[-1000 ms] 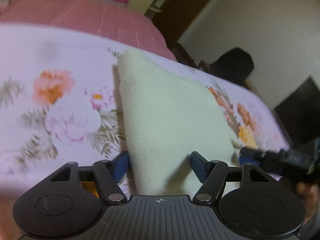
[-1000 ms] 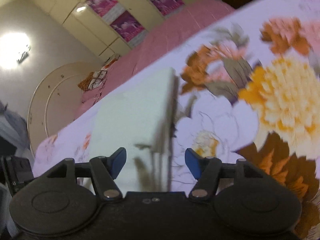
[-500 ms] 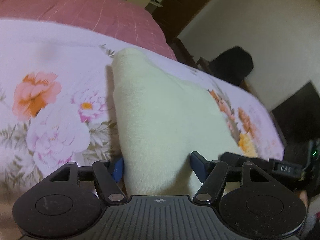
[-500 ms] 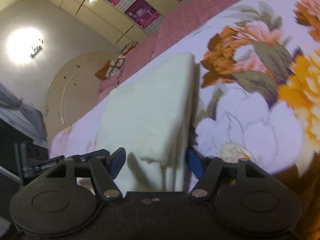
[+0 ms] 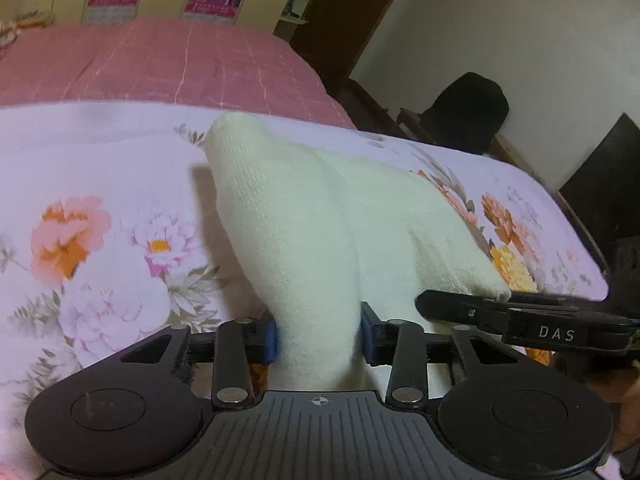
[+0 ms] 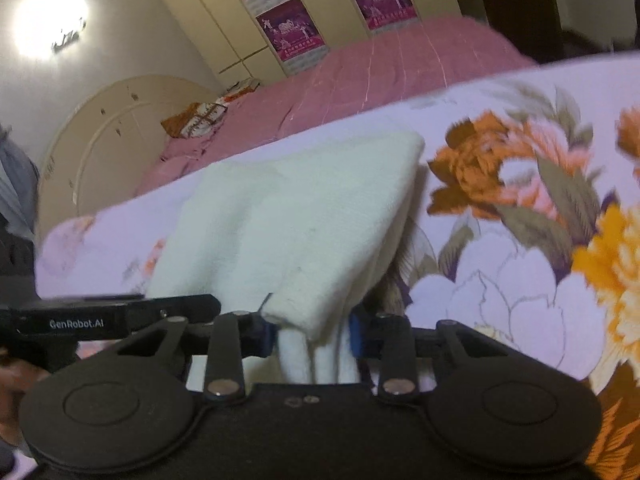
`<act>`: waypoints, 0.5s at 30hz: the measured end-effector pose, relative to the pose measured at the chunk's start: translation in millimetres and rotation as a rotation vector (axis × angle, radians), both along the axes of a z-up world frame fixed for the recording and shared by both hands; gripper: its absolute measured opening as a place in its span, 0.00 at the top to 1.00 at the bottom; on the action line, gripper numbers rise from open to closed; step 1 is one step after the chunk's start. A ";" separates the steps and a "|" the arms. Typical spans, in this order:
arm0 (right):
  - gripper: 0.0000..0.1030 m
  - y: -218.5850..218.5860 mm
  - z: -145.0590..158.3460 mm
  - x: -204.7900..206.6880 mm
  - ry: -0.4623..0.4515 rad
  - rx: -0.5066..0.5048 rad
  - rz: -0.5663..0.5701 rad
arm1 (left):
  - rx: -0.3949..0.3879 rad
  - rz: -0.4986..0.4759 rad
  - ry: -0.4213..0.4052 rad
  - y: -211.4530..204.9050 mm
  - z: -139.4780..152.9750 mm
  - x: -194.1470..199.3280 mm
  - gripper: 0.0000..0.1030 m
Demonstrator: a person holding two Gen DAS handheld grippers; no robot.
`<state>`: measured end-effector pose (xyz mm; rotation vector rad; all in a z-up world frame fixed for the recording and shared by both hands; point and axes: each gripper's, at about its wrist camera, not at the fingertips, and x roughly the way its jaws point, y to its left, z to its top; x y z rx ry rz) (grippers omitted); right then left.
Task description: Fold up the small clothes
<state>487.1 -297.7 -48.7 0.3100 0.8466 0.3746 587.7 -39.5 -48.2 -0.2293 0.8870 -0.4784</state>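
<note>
A: Report gripper state and garment position.

B: The left gripper (image 5: 318, 334) is clamped on a bunched near corner of the cream knit garment (image 5: 320, 216). The right gripper (image 6: 312, 334) is clamped on the other near corner, where several layers stack between its pads. Both sets of jaws have just been closing, with the cloth between them. The garment lies on the bed's floral sheet (image 5: 100, 240), its far end toward the pink quilt (image 5: 160, 60), its near end raised off the sheet at both grippers.

A: Failure modes from here?

B: Three, as a judgement. First, the right gripper holds stacked layers; an uneven bite could let an inner layer slip out, and the fold would come apart. Second, the left grip is on a narrow bunch, not a flat edge; carrying it over may twist that side and leave a crooked crease. Third, unequal travel of the two hands would skew the fold line, and the far end could drag on the sheet.

A: Legible markings?

B: "DAS" on the right gripper's body in the left wrist view; "GenRobot.AI" on the left gripper's body in the right wrist view. The purple posters (image 6: 288, 32) on the wardrobe are unreadable.
</note>
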 end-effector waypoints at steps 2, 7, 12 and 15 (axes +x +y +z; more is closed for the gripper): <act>0.70 8.4 7.8 -3.2 -0.023 -0.054 0.010 | 0.012 -0.010 -0.016 -0.7 7.3 -4.0 0.66; 0.71 21.4 31.3 -15.8 -0.060 -0.086 0.031 | 0.036 -0.022 -0.053 9.1 29.3 -21.5 0.66; 0.71 57.7 59.2 -28.6 -0.116 -0.113 0.082 | 0.060 0.007 -0.102 42.3 56.6 -49.2 0.66; 0.71 86.0 71.5 -38.1 -0.144 -0.108 0.118 | 0.080 0.045 -0.122 77.7 69.4 -70.2 0.66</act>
